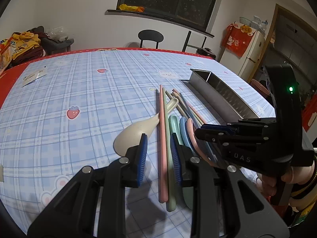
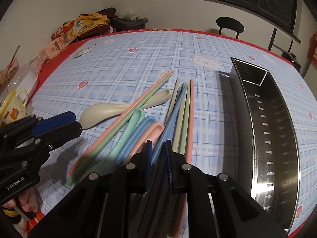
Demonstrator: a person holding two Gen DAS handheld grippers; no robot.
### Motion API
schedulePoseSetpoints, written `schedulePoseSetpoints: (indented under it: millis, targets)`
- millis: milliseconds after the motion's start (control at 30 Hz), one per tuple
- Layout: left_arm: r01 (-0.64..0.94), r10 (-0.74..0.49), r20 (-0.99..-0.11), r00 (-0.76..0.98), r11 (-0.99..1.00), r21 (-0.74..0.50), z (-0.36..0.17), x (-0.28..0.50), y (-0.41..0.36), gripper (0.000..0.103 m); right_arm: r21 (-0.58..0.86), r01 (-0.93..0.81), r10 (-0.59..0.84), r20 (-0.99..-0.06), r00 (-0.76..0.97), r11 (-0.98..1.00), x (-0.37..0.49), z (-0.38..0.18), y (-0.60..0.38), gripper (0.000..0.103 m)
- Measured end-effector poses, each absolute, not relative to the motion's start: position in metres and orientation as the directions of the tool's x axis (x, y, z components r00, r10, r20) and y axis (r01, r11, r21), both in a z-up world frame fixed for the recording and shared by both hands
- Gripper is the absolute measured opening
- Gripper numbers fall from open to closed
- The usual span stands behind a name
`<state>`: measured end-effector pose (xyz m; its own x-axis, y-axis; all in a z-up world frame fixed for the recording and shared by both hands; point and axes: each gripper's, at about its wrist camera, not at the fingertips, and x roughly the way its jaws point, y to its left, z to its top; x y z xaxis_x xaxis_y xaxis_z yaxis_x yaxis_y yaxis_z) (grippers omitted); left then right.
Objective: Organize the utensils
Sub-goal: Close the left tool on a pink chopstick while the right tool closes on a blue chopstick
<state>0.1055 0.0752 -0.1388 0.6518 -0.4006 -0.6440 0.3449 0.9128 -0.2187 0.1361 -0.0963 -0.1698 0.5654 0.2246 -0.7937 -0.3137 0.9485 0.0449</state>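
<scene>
Pastel utensils lie in a loose pile on the checked tablecloth. A cream spoon [image 1: 134, 132] [image 2: 103, 111] lies crossed by a pink chopstick [image 1: 161, 129] [image 2: 126, 115] and a green one. Green [image 2: 134, 123], blue [image 2: 146, 123] and pink [image 2: 156, 128] spoon handles lie side by side. My left gripper [image 1: 159, 155] [image 2: 77, 127] hovers open above the pink and green chopsticks, holding nothing. My right gripper [image 2: 159, 150] [image 1: 198, 133] points down into the pile, jaws narrow, pads closed around a blue chopstick [image 2: 178, 107]. A long steel holder [image 2: 277, 138] [image 1: 223, 97] stands to the right.
A mug [image 2: 18, 103], a plastic tub and snack packets [image 2: 63, 37] crowd the table's left edge. A paper card [image 1: 33, 75] lies at the far left. A chair [image 1: 150, 36] stands behind the table, a fridge [image 1: 251, 51] to the right. A person's hand [image 1: 277, 178] holds the right gripper.
</scene>
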Motion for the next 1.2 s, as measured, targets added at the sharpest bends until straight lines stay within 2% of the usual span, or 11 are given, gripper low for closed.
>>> schedulePoseSetpoints:
  millis: [300,433,800,1200]
  targets:
    - [0.347,-0.402,-0.651,0.644,0.912,-0.22,-0.141,0.108,0.074,0.027,0.015,-0.311,0.203,-0.788,0.581,0.95,0.135,-0.172,-0.096,0.013]
    - [0.348,-0.404,-0.653,0.64,0.911,-0.222,-0.141,0.109,0.073,0.027,0.061,-0.294,0.231,-0.775,0.588,0.954,0.133,-0.17,-0.105,0.007]
    - [0.316,-0.36,-0.709,0.607,0.927,-0.201,-0.152,0.119,0.067,0.027,0.18,-0.28,0.318,-0.738,0.596,0.943,0.132,-0.173,-0.122,0.006]
    - [0.313,-0.211,-0.761,0.613,0.95,-0.012,-0.16,0.123,0.037,0.024,0.251,-0.295,0.381,-0.724,0.575,0.922,0.133,-0.177,-0.129,0.006]
